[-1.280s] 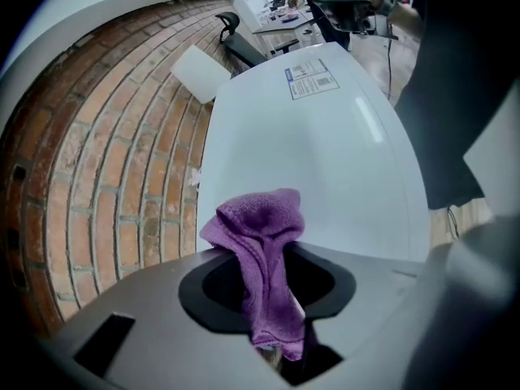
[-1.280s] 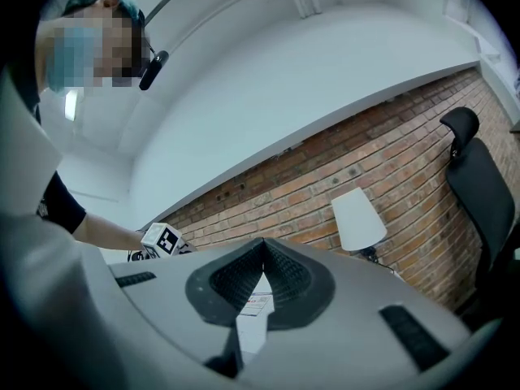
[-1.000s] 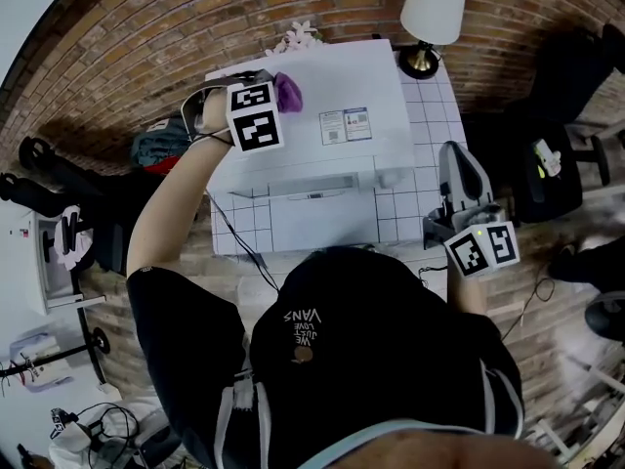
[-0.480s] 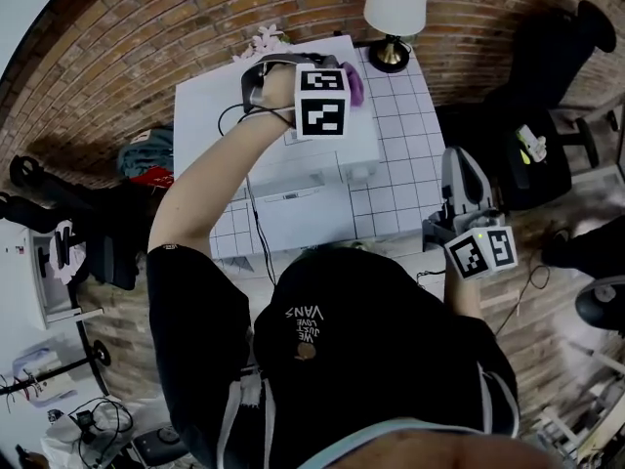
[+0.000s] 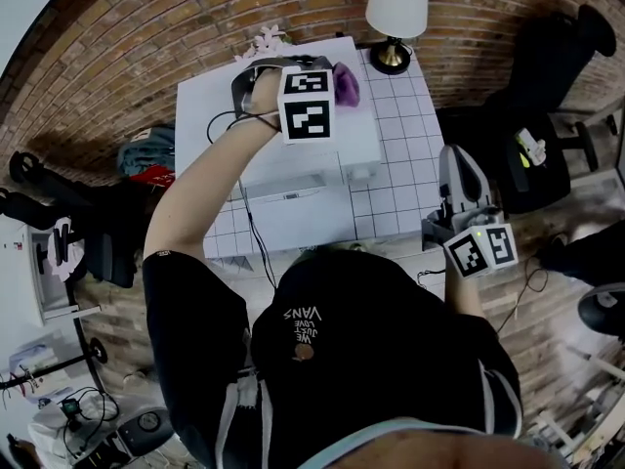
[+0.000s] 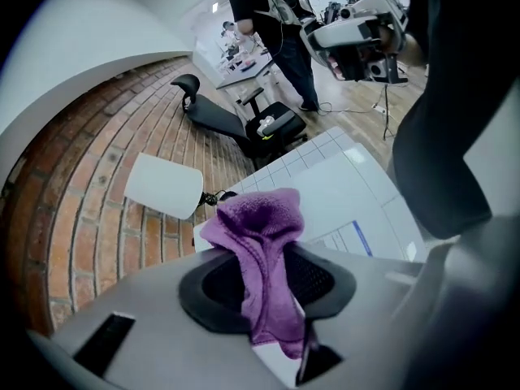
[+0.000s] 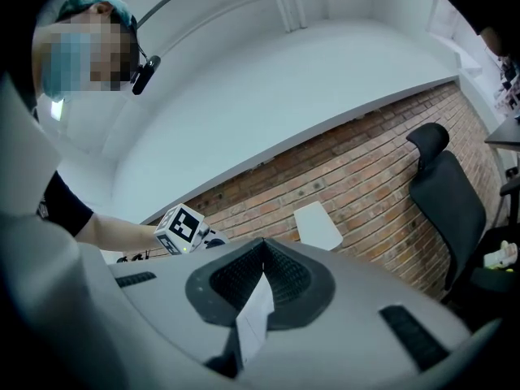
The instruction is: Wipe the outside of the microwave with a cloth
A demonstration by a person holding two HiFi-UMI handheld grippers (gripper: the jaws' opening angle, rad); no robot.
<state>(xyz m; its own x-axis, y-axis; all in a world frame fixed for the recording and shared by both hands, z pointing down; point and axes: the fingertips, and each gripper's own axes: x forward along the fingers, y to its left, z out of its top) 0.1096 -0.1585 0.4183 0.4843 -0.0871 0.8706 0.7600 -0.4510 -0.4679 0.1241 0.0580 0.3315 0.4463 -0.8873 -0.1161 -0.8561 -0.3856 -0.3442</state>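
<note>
**Head view: cloth on the microwave's top, far right corner**

My left gripper (image 6: 276,315) is reached out over the white microwave (image 5: 244,130), its jaws pinching a purple cloth (image 6: 264,242). The cloth bunches out in front of the jaws and lies over the top panel near its far right edge, close to the lamp (image 5: 395,8) on the tiled tabletop (image 5: 415,154). The left gripper view shows the printed label (image 6: 351,238) just past the cloth.

My right gripper (image 7: 253,311) hangs well apart, out past the tabletop's right side. Its jaws are pressed together with nothing between them.

To wipe well, I judge the cloth needs to sit flatter. As it is, only a bunched fold meets the panel, so I would tilt the jaws lower and let more fabric trail. Strokes should run straight and overlap, working from the far edge toward me. I would go lightly over the label so the cloth does not catch its edge. The grip must stay firm, or the cloth may slide out. The sides and the door look to me not yet wiped.
</note>
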